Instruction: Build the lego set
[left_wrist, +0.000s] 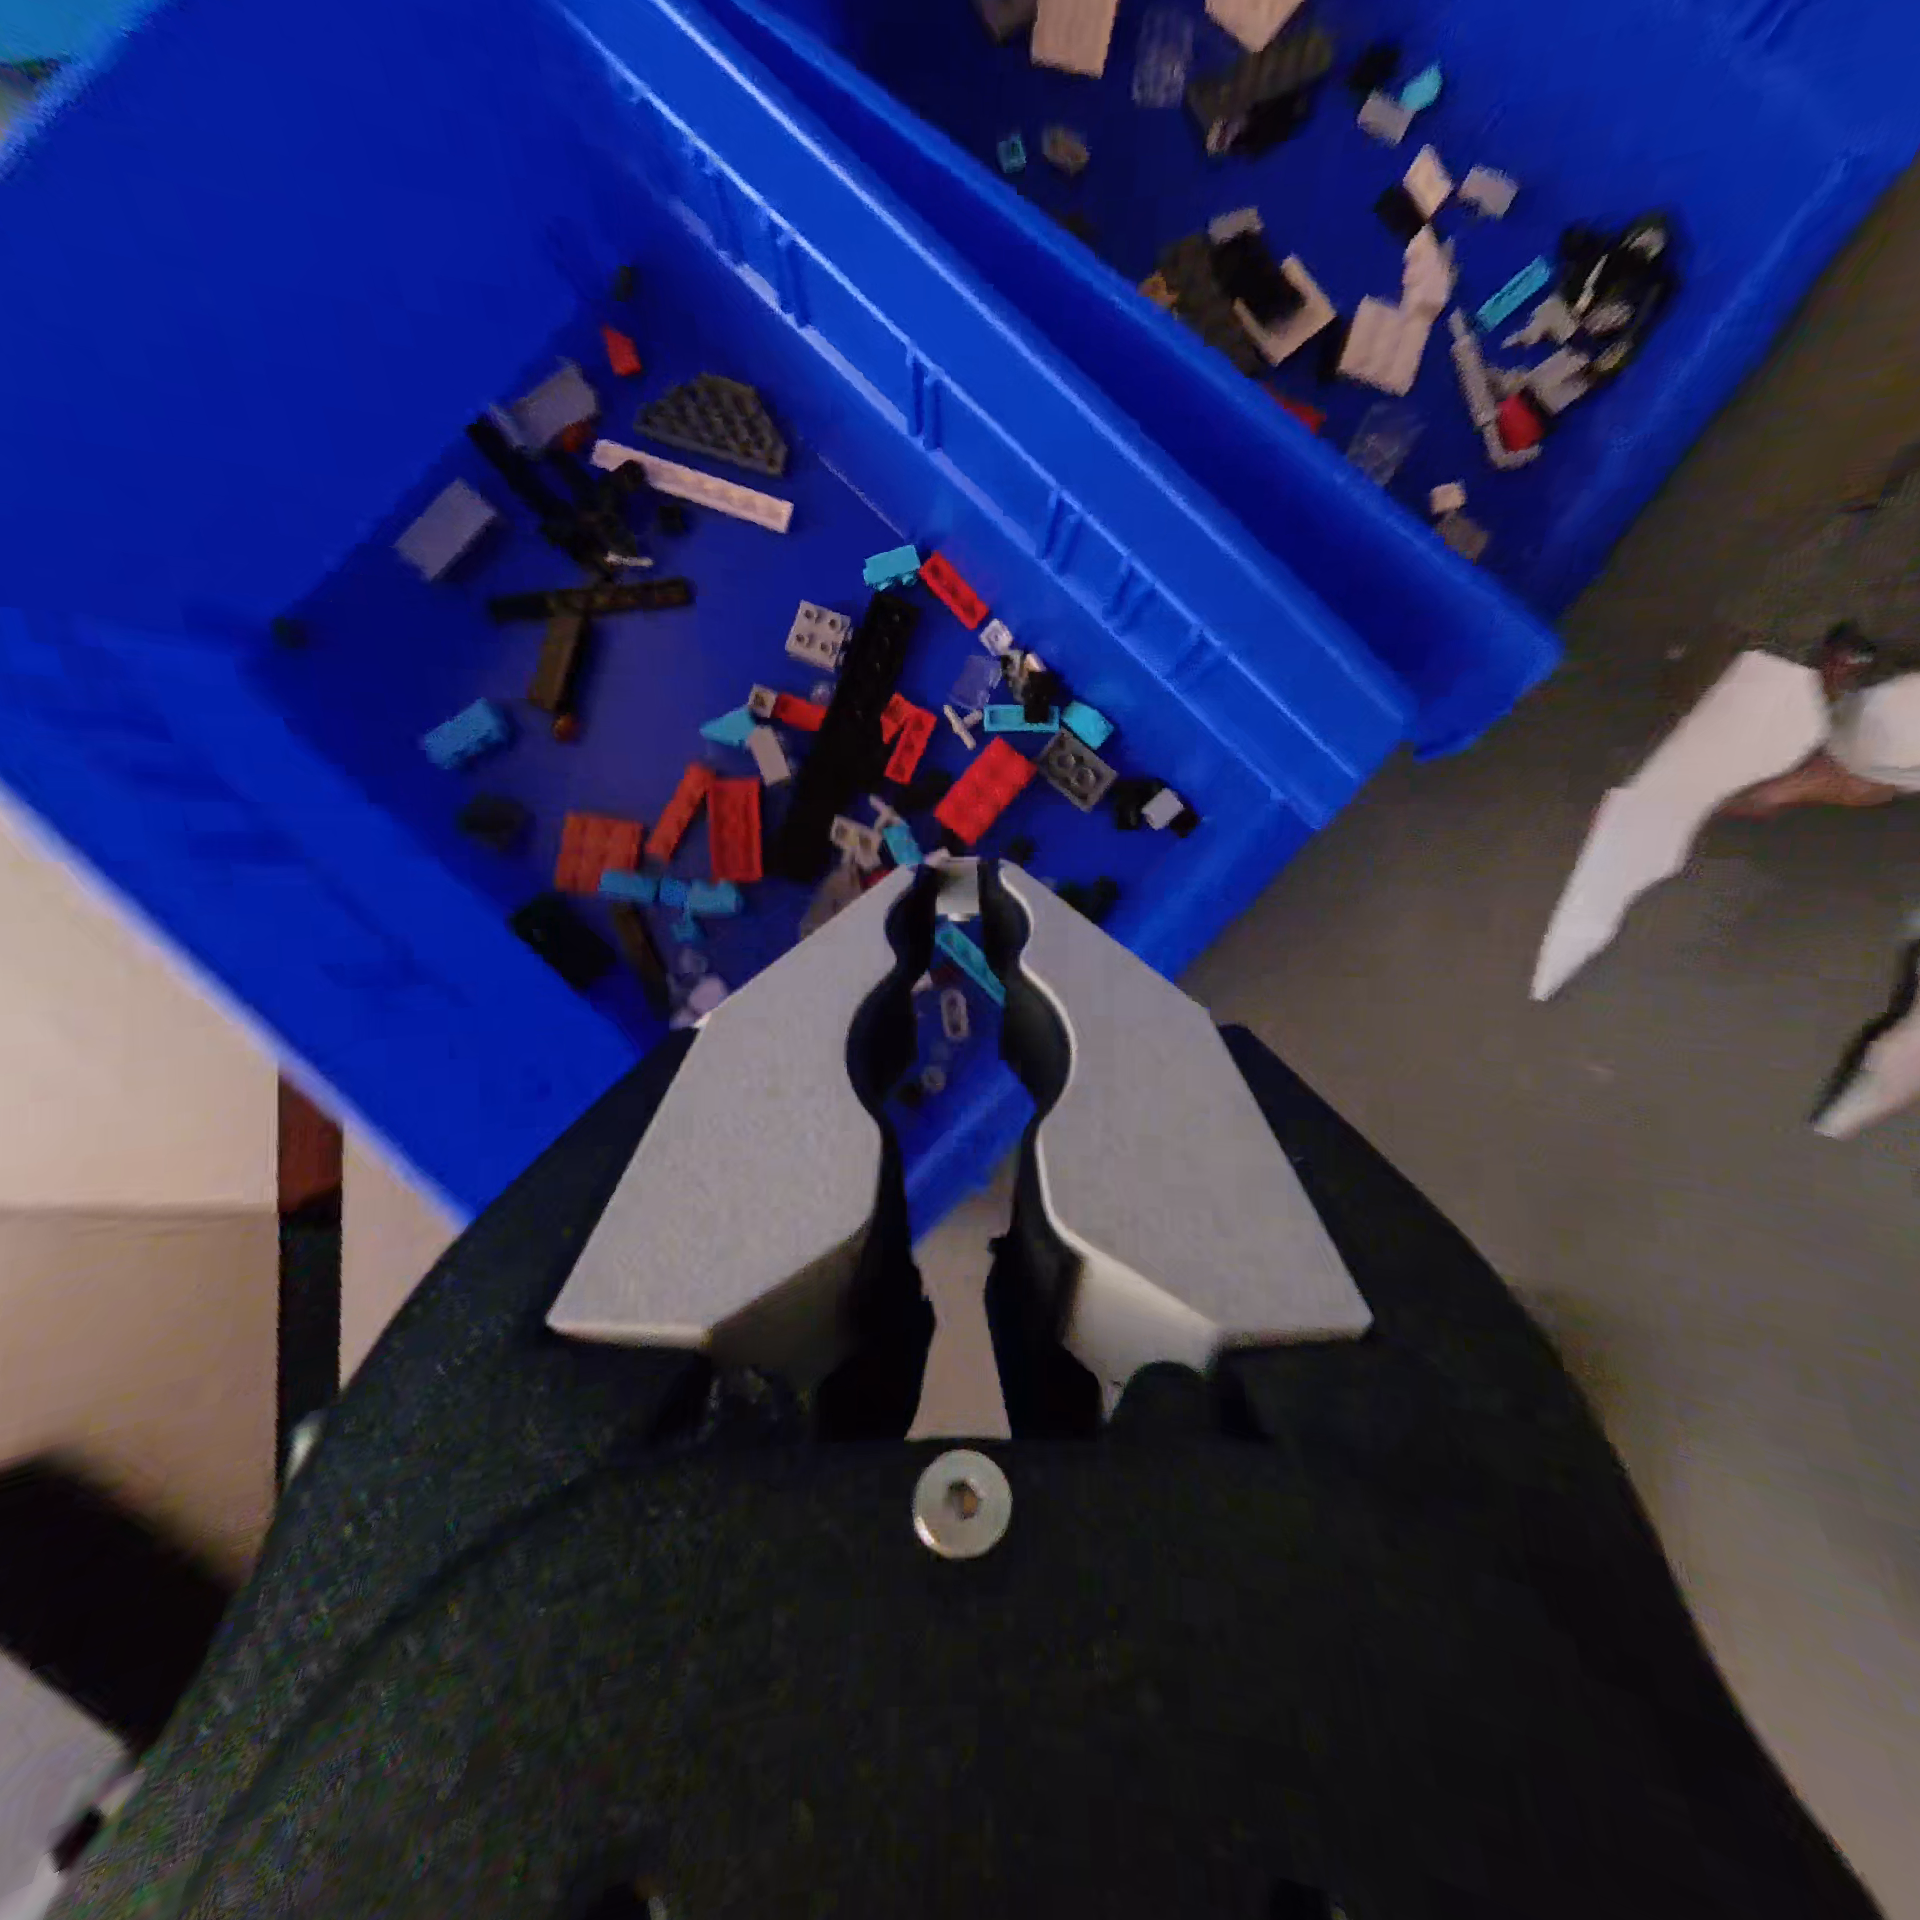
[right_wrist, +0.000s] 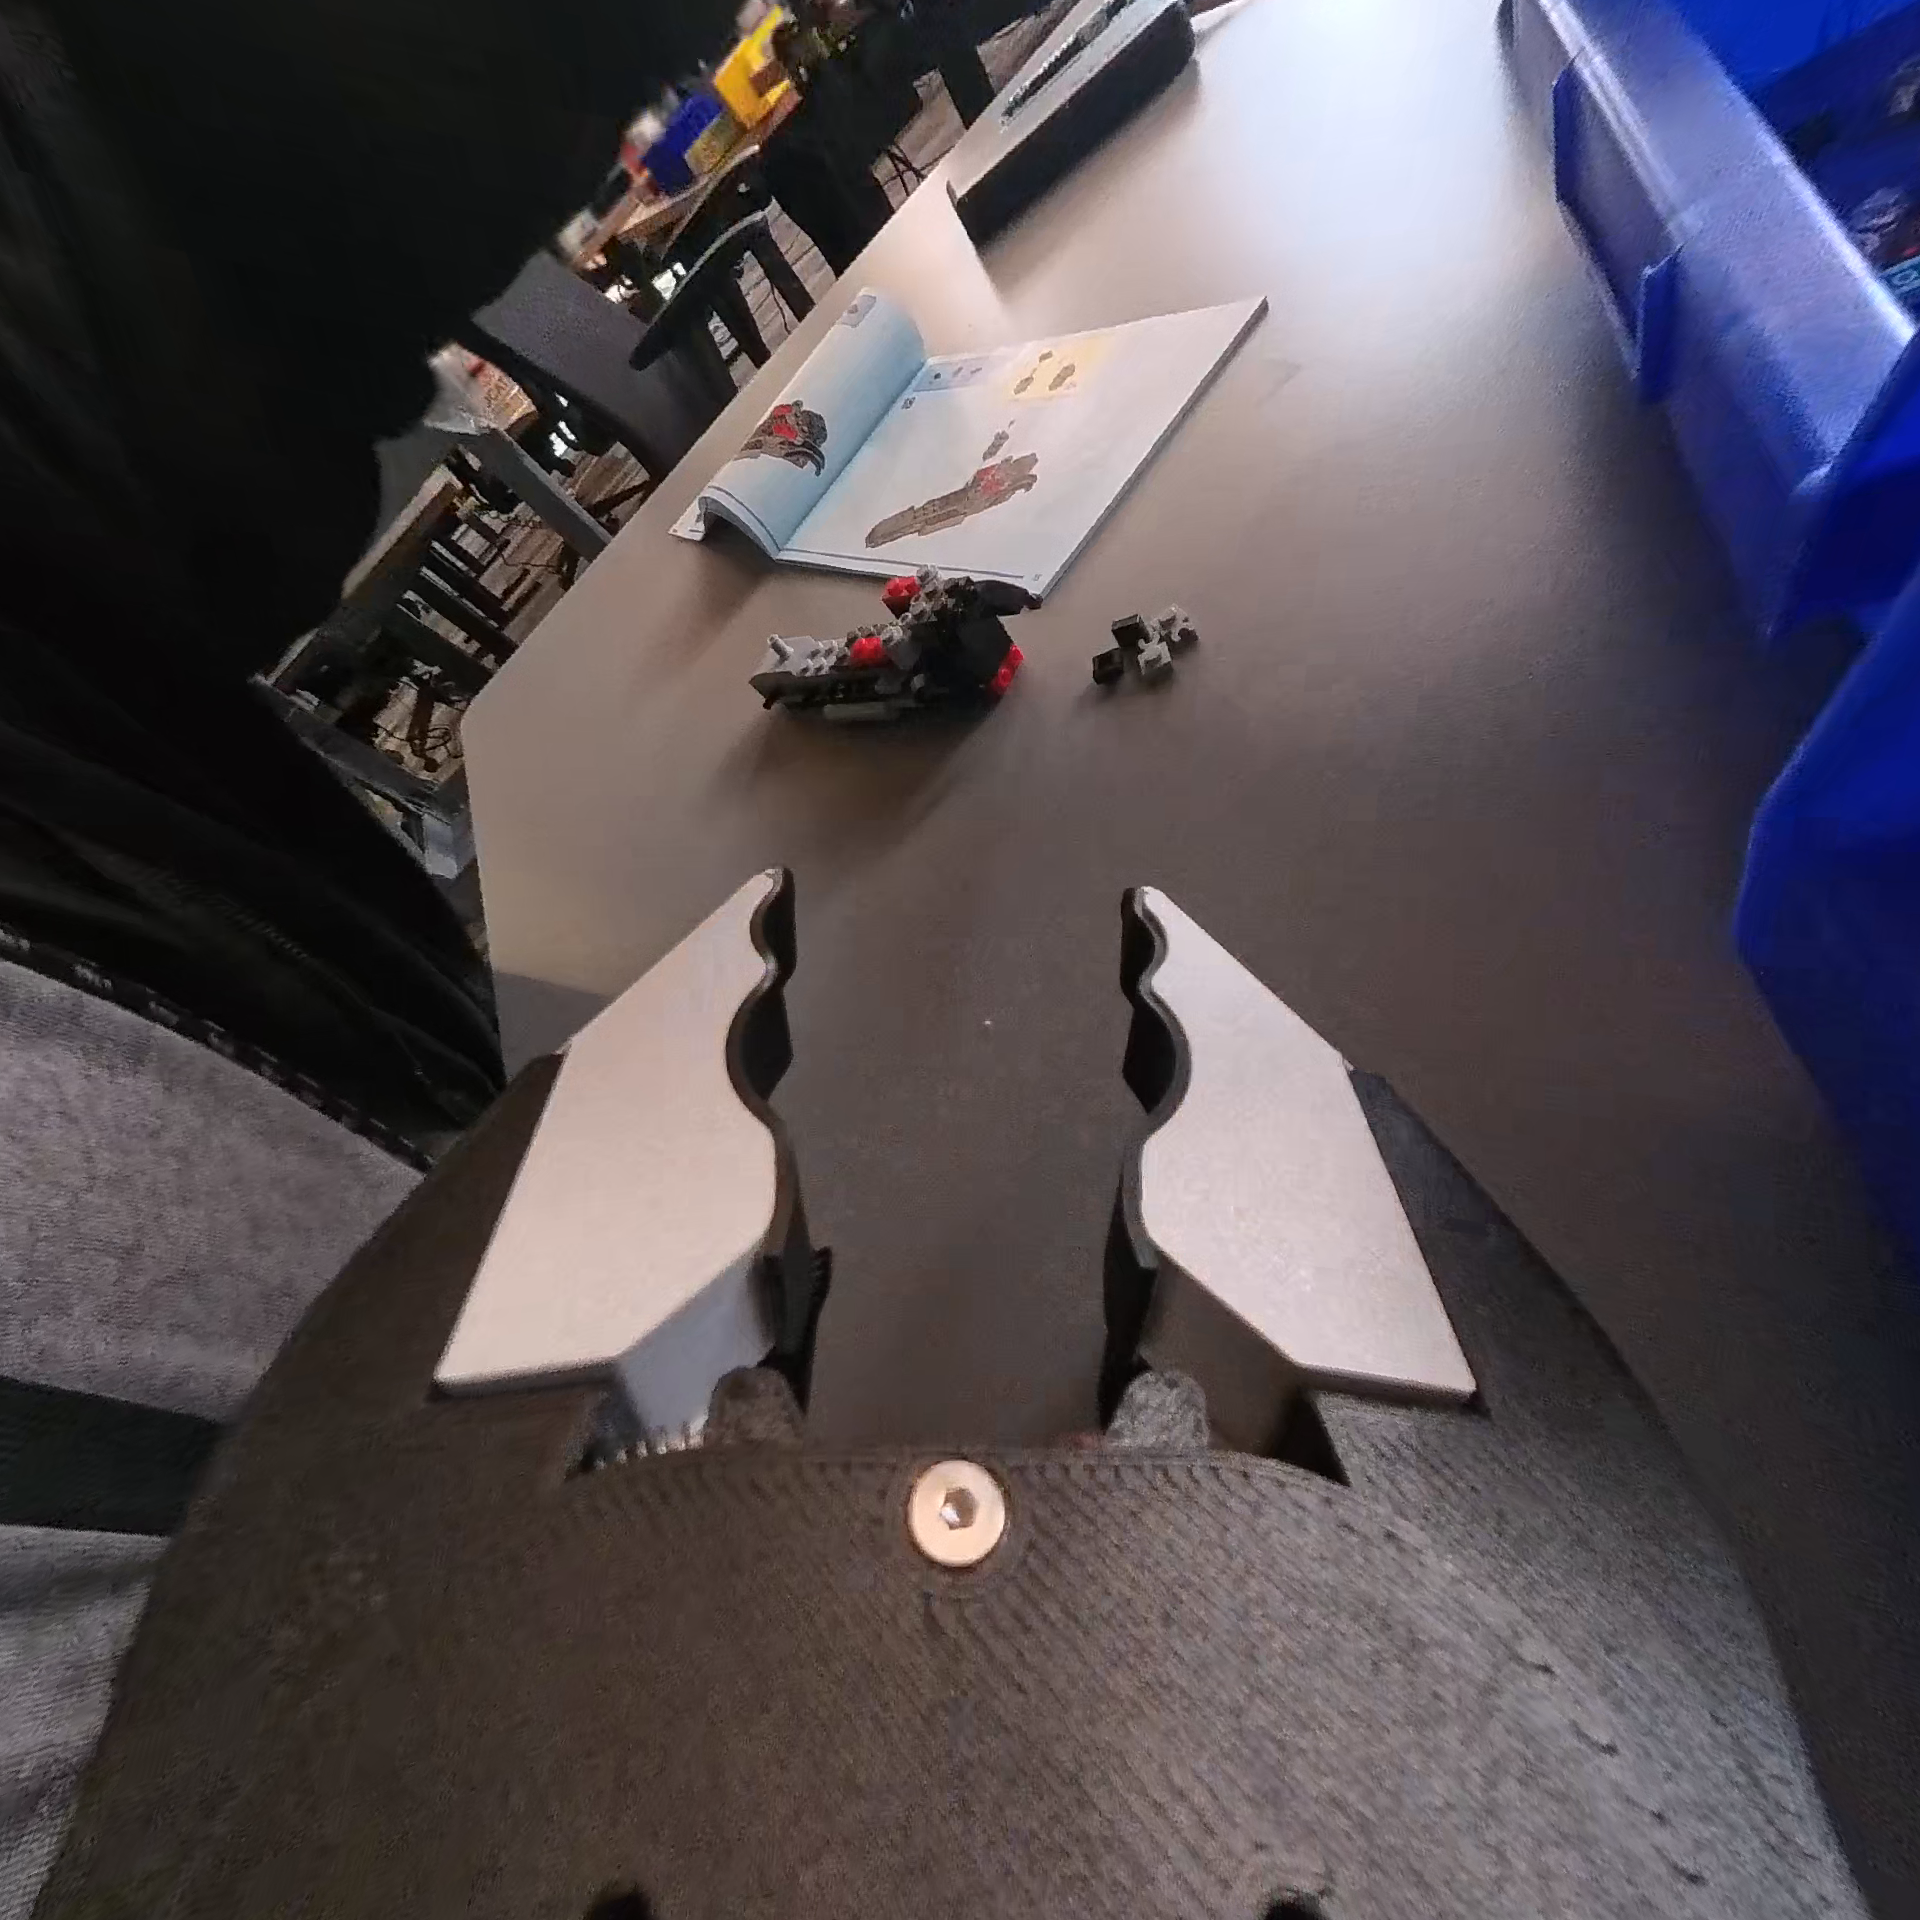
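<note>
A small pale piece (left_wrist: 958, 891) sat pinched right at the tips of the left gripper (left_wrist: 956, 883), its shape too tiny and blurred to name, and the jaws were drawn together on it with only a sliver of gap behind. It hung over the near corner of the blue bin (left_wrist: 1226, 831), just above the loose scatter of red, black, grey and turquoise bricks (left_wrist: 852, 727) on the bin's floor, with a second blue bin (left_wrist: 1507, 582) of paler parts lying alongside, farther out. So the piece was in the left gripper, and everything now turned on where it had to go: the half-built model (right_wrist: 894, 655) lay out on the dark desk (right_wrist: 1351, 831), straight ahead of the right gripper (right_wrist: 956, 904) and well apart from it, its long axis running across that gripper's line of sight. A small grey-and-black sub-assembly (right_wrist: 1143, 644) sat just beside the model, to its right, and the open instruction booklet (right_wrist: 977, 447) lay just beyond both. The right gripper rested low over the desk, jaws spread wide and empty, and it looked the nearer of the two to the model. By my reading, the left would carry its piece away from the bins toward the model while the right was placed to steady the build.
</note>
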